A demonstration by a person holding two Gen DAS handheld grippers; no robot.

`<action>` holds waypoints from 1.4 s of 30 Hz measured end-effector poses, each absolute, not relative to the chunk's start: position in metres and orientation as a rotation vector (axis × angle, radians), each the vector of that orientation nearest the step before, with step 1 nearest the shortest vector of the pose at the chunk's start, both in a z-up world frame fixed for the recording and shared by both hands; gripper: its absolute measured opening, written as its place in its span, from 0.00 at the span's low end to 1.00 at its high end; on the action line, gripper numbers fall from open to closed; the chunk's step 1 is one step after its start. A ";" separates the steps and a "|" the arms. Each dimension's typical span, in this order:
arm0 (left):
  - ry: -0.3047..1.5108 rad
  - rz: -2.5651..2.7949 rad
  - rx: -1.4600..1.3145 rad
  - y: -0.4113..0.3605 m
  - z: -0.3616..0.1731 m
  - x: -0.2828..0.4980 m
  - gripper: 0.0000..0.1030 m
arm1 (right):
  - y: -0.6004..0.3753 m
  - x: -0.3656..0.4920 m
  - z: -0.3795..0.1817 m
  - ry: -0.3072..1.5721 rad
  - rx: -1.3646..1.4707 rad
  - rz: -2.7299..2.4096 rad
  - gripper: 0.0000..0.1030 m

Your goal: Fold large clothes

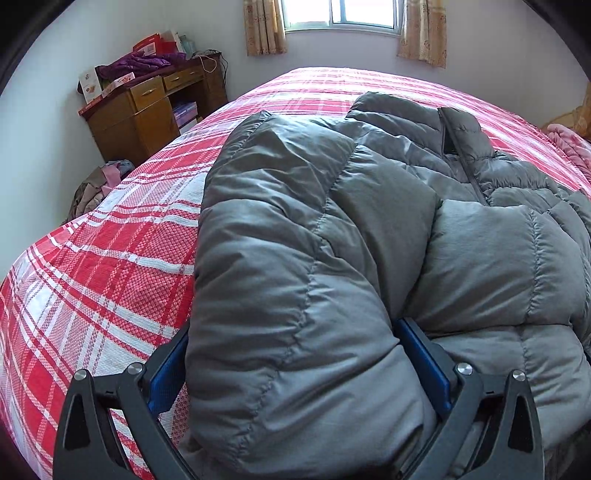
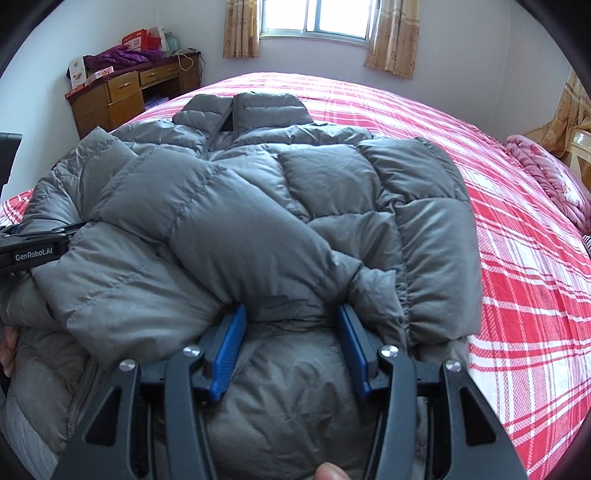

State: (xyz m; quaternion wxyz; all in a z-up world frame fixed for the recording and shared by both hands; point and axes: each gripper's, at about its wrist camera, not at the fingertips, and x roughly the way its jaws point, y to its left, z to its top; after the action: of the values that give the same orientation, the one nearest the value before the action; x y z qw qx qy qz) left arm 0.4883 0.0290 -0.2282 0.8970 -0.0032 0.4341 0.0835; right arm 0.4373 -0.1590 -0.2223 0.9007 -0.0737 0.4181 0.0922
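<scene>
Seemingly gripper [image 1: 295, 354] fingertips buried in jacket [image 1: 369, 229], hem hidden

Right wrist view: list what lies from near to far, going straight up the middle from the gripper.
Right gripper → grey puffer jacket → jacket collar → red plaid bedspread → window.

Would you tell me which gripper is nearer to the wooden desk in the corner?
Left. The left gripper grips the grey jacket on the bed's desk side; the wooden desk stands beyond that edge. The right gripper holds the jacket further from it.
</scene>
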 end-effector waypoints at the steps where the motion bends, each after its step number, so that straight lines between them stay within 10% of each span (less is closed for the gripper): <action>1: 0.899 0.173 -0.007 0.029 -0.228 0.488 0.99 | -0.159 0.437 -0.222 0.865 -0.153 0.191 0.52; 20: 0.778 0.050 0.046 0.000 -0.153 0.471 0.99 | -0.185 0.433 -0.178 0.792 -0.059 0.247 0.57; 42: 0.921 0.039 0.014 -0.001 -0.217 0.524 0.99 | -0.175 0.486 -0.223 0.894 -0.142 0.208 0.62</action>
State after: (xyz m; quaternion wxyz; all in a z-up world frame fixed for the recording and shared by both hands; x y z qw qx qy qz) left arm 0.5238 -0.0008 -0.2173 0.8955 0.0070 0.4446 0.0189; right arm 0.4864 -0.1751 -0.2230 0.8941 -0.0685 0.4311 0.1004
